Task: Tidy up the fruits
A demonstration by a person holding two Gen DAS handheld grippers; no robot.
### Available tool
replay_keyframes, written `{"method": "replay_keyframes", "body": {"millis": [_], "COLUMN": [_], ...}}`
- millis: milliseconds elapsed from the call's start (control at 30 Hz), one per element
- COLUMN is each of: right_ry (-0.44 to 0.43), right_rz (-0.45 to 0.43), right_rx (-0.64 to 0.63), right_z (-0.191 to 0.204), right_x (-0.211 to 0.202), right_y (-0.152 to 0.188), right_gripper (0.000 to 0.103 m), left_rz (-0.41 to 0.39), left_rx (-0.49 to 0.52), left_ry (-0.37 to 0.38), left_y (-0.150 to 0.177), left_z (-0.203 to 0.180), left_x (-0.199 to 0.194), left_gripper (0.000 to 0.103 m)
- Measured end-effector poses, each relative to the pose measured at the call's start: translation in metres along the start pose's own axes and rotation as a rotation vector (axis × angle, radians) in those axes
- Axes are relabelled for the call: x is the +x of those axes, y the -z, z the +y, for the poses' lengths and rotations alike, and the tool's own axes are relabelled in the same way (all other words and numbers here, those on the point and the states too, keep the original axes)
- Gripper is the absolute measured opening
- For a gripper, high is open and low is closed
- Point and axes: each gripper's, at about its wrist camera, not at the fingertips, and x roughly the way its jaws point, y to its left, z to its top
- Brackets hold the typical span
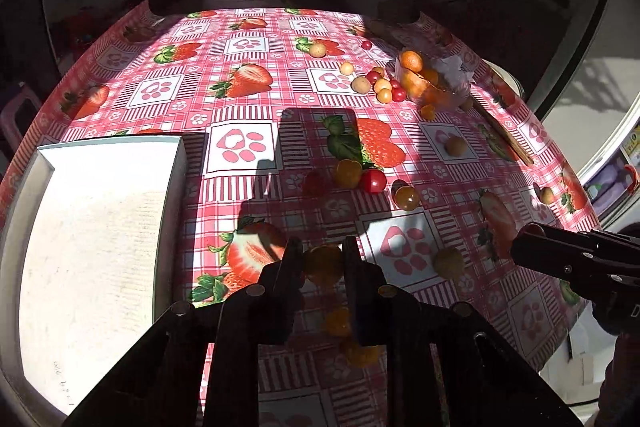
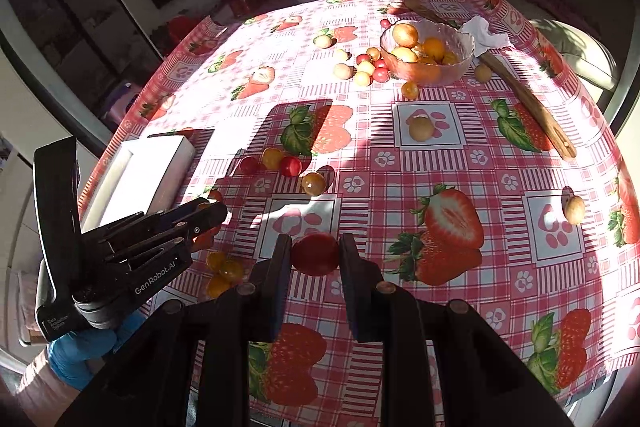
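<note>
My left gripper (image 1: 323,259) is shut on a yellow-orange tomato (image 1: 323,265), held just above the strawberry-print tablecloth beside the white tray (image 1: 100,227). My right gripper (image 2: 315,253) is shut on a red tomato (image 2: 315,254) over the near middle of the table. The left gripper also shows in the right wrist view (image 2: 212,213), the right gripper in the left wrist view (image 1: 520,247). A glass bowl (image 2: 426,53) of orange and yellow fruits stands at the far right. Loose small fruits lie beside the bowl (image 2: 362,69) and mid-table (image 2: 288,167).
A wooden spoon (image 2: 524,103) lies right of the bowl, with a crumpled white tissue (image 2: 482,33) at the bowl's rim. Yellow tomatoes (image 2: 224,269) lie under the left gripper. Single pale fruits sit on the cloth (image 2: 421,129) and near the right edge (image 2: 575,209).
</note>
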Motion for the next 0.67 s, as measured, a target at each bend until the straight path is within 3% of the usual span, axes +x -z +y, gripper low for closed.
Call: {"method": "replay_keyframes", "body": {"millis": [467, 667], "right_ry": [-0.117, -0.181], "right_rz": [0.069, 0.120], "right_rx": [-0.175, -0.264], "right_z": [0.130, 0.197], "right_x": [0.034, 0.061], "right_y": [0.010, 0.020], "right_gripper": [0.026, 0.026], "left_rz": [0.004, 0.032], "left_rx": [-0.073, -0.120], "left_ry": [-0.262, -0.321], "left_y": [0.055, 0.079], "left_z": [0.120, 0.157], "left_x": [-0.066, -0.073], "left_gripper": [0.022, 0.022]}}
